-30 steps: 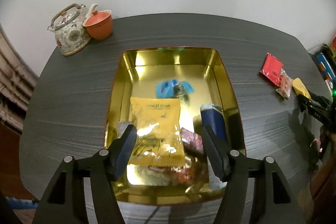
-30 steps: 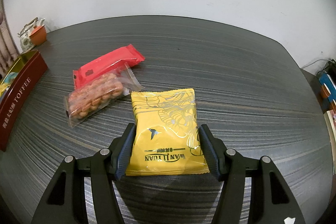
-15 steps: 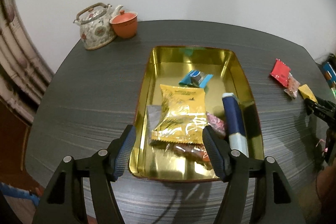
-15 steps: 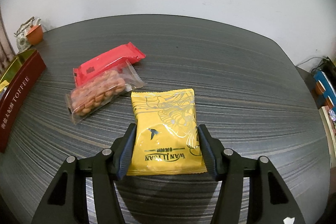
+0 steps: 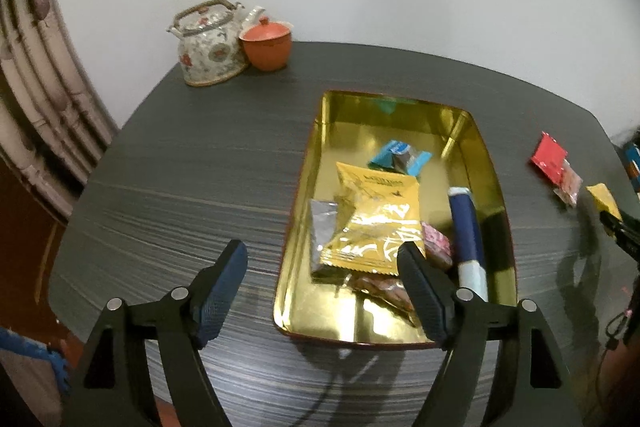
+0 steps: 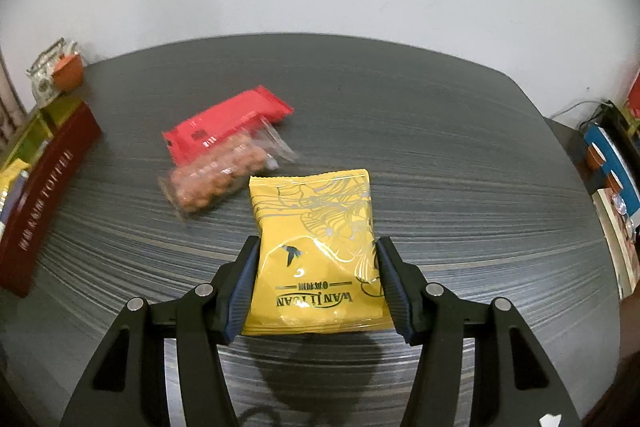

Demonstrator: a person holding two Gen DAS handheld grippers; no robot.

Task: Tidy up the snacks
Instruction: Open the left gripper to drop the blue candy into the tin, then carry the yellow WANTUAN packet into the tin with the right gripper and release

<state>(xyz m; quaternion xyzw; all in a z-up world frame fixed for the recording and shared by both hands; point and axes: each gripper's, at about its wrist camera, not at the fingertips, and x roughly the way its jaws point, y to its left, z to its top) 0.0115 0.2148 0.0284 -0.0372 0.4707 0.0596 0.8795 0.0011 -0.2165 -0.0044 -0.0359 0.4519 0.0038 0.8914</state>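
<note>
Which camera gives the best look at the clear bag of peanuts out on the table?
The right wrist view: the clear bag of peanuts lies close, overlapping the red packet, though slightly blurred. The left wrist view shows it only as a tiny patch near the right edge.

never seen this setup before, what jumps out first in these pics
The gold tin tray in the middle of the dark table, piled with snack packets, stands out most. Next is the bright yellow packet clamped in the right tool. A floral teapot sits at the table's far left corner.
</note>
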